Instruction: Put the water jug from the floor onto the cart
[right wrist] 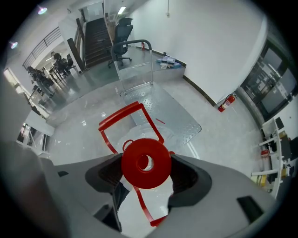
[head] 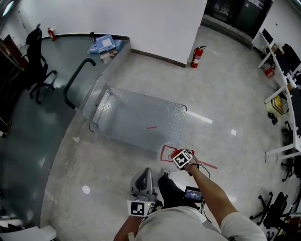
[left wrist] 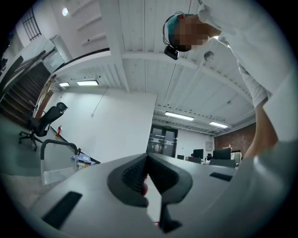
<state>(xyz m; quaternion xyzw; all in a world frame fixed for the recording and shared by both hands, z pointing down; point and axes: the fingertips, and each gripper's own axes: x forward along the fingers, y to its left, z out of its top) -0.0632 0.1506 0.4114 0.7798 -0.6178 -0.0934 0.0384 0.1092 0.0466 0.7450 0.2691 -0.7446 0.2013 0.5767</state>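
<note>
The right tool [right wrist: 146, 174] clamps the red cap [right wrist: 145, 160] of the water jug [right wrist: 139, 134]. Probably heavy and slick, it would carry better by its red handle [right wrist: 116, 122]. The left tool [left wrist: 147, 176] is pinched together, empty.

A pale polished stone floor [head: 225, 108] with soft glare spots fills most of the room. On the left it meets a darker grey-green glossy floor [head: 28, 127] along a curved edge. A plain white wall [head: 141, 21] closes the far side, and a red fire extinguisher [head: 198, 56] stands at its corner. A black swivel office chair [head: 37, 56] stands on the darker floor, with a second small red extinguisher [head: 51, 34] near the wall behind it. White-framed desks [head: 282, 75] line the right side, and dark glazed doors [head: 240, 12] lie beyond. In the left gripper view, a white beamed ceiling [left wrist: 139, 37] carries fluorescent strip lights [left wrist: 179, 116]. A red-brown brick wall [left wrist: 240, 139] shows far right and a dark staircase [left wrist: 23, 88] on the left.
</note>
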